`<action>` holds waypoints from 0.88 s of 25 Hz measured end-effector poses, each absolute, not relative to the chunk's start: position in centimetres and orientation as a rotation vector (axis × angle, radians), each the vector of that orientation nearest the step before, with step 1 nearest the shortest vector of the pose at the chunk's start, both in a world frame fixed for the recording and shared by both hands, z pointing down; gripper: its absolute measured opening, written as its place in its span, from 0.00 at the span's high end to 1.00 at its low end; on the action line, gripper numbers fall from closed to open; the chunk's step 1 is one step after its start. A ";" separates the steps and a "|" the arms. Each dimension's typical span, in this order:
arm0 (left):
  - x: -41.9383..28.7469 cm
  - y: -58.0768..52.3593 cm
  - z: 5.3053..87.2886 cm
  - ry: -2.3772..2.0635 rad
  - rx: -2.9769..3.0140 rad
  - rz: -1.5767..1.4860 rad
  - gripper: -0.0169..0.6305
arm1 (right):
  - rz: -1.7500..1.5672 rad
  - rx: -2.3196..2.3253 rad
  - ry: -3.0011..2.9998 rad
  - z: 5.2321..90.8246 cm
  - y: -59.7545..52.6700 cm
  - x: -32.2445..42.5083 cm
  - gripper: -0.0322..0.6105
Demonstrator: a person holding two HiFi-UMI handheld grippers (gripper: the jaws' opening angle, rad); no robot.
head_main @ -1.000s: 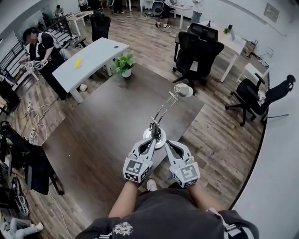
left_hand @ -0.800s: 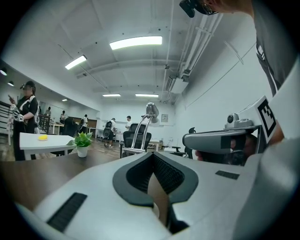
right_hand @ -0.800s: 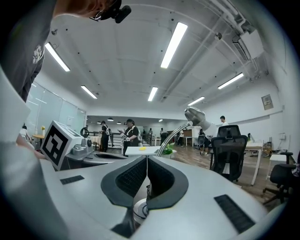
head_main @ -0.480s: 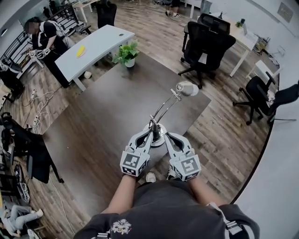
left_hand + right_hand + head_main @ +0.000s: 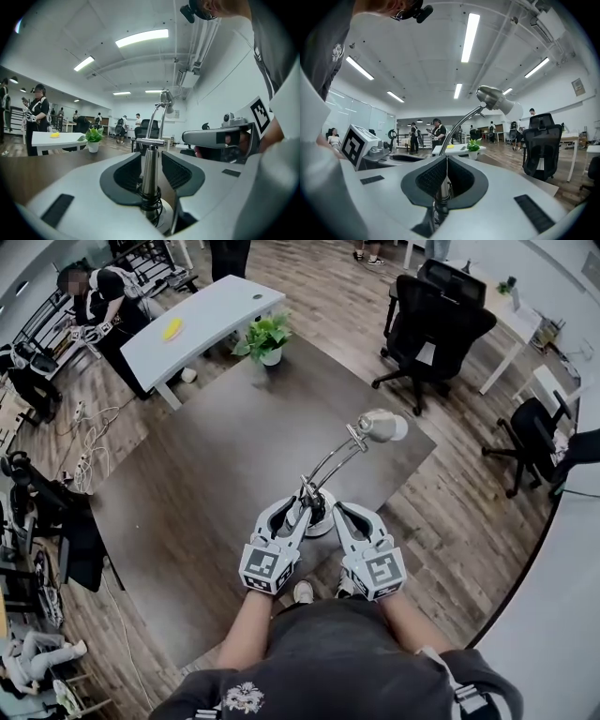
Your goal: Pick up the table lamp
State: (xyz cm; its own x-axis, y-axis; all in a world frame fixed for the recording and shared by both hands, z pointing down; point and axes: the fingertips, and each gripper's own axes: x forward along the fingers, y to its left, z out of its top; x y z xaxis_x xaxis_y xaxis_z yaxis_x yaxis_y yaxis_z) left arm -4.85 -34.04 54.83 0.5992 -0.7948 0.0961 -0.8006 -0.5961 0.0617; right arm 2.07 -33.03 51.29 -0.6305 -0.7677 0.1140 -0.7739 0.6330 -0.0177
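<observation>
Table lamp [image 5: 150, 166] post: between left gripper [image 5: 291, 514] jaws, just opened; right gripper [image 5: 446, 164] jaws seemingly clamp it.

On the table [image 5: 187, 493], close to its near edge, the table lamp [image 5: 330, 465]. At the far corner of this table, 1 potted plant [image 5: 266, 337]. Behind to the left, 1 desk [image 5: 211, 315]; behind to the right, office chairs [image 5: 436, 324].

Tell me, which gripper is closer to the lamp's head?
Right. Both are at the post; the lamp head leans toward the right gripper, while the left gripper, jaws just opened around the post, sits on the far side.
</observation>
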 end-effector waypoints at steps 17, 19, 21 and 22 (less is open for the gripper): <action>-2.2 -38.1 57.4 -1.367 2.701 0.204 0.63 | 0.120 1.245 -2.753 52.4 -36.2 3.1 0.91; -1.8 -38.4 57.5 -1.362 2.703 0.200 0.63 | 0.127 1.247 -2.745 52.7 -36.5 3.3 0.91; -1.6 -38.8 57.6 -1.365 2.699 0.198 0.63 | 0.130 1.243 -2.741 53.0 -36.8 3.4 0.91; -1.6 -39.0 57.7 -1.365 2.697 0.199 0.63 | 0.132 1.239 -2.741 53.0 -36.9 3.5 0.91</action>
State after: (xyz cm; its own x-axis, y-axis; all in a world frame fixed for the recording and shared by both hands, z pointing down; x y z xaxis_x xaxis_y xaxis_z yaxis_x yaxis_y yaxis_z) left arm -1.55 -38.98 57.71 0.5866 -0.7925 0.1668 -0.8071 -0.5890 0.0405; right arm 3.45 -36.91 53.04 -0.6541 -0.7404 0.1548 -0.7518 0.6588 -0.0260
